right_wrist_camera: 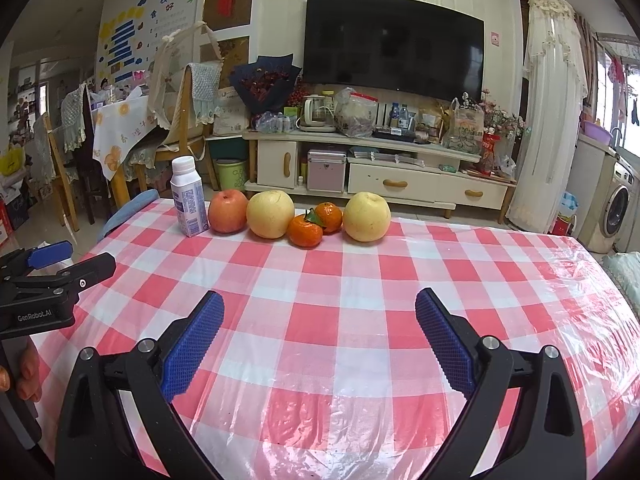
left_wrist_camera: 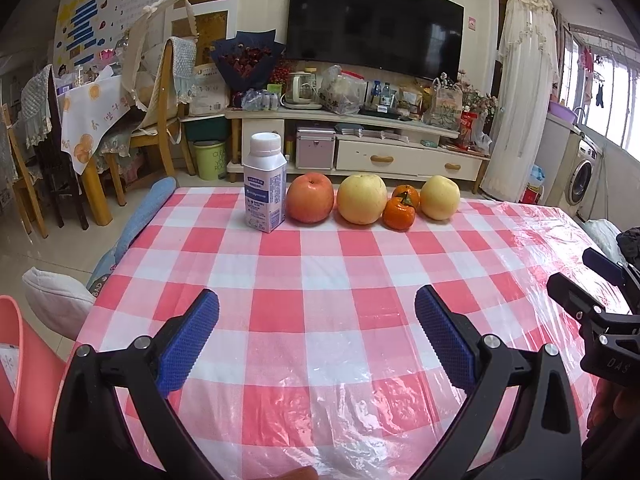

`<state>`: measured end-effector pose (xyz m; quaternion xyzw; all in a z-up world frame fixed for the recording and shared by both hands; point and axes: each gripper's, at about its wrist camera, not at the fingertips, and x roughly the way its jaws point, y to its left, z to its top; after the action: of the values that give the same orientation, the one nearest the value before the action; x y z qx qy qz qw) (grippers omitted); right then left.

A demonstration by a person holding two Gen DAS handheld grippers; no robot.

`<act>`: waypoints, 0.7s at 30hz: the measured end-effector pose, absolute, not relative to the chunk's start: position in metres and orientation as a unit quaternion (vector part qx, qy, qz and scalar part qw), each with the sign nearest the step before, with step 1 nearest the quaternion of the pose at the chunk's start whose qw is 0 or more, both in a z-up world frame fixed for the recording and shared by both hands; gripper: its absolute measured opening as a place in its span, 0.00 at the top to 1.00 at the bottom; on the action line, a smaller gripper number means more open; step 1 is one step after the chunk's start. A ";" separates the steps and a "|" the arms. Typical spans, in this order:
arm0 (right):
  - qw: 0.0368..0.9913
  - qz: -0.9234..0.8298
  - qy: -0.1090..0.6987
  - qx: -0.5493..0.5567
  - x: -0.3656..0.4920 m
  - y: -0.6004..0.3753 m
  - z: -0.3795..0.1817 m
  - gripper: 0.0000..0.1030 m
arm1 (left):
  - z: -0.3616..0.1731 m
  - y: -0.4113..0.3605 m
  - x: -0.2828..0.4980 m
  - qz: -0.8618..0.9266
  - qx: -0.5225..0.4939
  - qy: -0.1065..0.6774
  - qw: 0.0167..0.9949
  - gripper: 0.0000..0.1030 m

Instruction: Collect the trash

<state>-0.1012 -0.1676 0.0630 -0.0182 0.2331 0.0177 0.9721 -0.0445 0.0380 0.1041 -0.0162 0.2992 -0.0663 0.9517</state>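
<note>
The one thing here that reads as trash is the small white bottle (left_wrist_camera: pixel 265 182), standing upright at the far edge of the worktop (left_wrist_camera: pixel 320 264), at the left end of a row of fruit. It is just beside a red apple (left_wrist_camera: pixel 310 197); whether the two touch cannot be told. Further right sit a yellow apple (left_wrist_camera: pixel 362 199), two tangerines (left_wrist_camera: pixel 400 207) and another yellow apple (left_wrist_camera: pixel 439 197), which look like things to leave alone.

The bottle looks like a thin plastic drink carton-bottle with a squarish body and a wide round cap. If empty, it is probably very light and easy to tip or skid on the glossy plastic sheet over the checked cloth. The walls may give under pressure, so a moderate squeeze across the flat faces of the body, at about mid-height, seems the safest hold; the cap is stiffer but narrower and sits higher, so a grip there risks toppling it. Coming in from the left or front keeps the fingers off the red apple.

The left gripper (left_wrist_camera: pixel 316 334) has its jaws spread wide and holds nothing, hovering over the near part of the worktop. The right gripper (right_wrist_camera: pixel 320 334) is likewise wide apart and empty.

A pink container (left_wrist_camera: pixel 16 360) shows at the left margin of the left wrist view, cut off by the frame; it may be the bin, but its mouth and contents are out of sight. The bottle's fill level is not visible and its label is too small to read.
</note>
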 end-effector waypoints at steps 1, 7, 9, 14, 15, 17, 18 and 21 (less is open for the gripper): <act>0.972 0.018 0.234 -0.019 -0.101 -0.167 0.063 0.07 | 0.104 0.038 -0.044 -0.067 -0.016 0.299 0.952 0.04; 0.972 0.019 0.235 -0.022 -0.101 -0.165 0.062 0.07 | 0.103 0.034 -0.046 -0.068 -0.012 0.297 0.952 0.04; 0.972 0.019 0.234 -0.021 -0.101 -0.165 0.062 0.07 | 0.103 0.035 -0.046 -0.068 -0.013 0.296 0.953 0.04; 0.972 0.020 0.235 -0.020 -0.100 -0.165 0.062 0.07 | 0.103 0.033 -0.045 -0.071 -0.011 0.298 0.952 0.04; 0.971 0.020 0.236 -0.020 -0.100 -0.164 0.061 0.07 | 0.102 0.033 -0.046 -0.071 -0.011 0.298 0.952 0.04; 0.971 0.021 0.236 -0.021 -0.101 -0.163 0.061 0.07 | 0.101 0.032 -0.045 -0.074 -0.011 0.300 0.951 0.04; 0.971 0.022 0.236 -0.022 -0.100 -0.162 0.059 0.07 | 0.101 0.031 -0.045 -0.075 -0.010 0.299 0.951 0.04; 0.969 0.024 0.244 -0.025 -0.097 -0.159 0.055 0.07 | 0.099 0.028 -0.046 -0.080 -0.005 0.295 0.952 0.04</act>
<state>-0.0970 -0.1591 0.0551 -0.0253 0.2442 0.0240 0.9691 -0.0460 0.0284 0.0991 -0.0049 0.2948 -0.0800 0.9522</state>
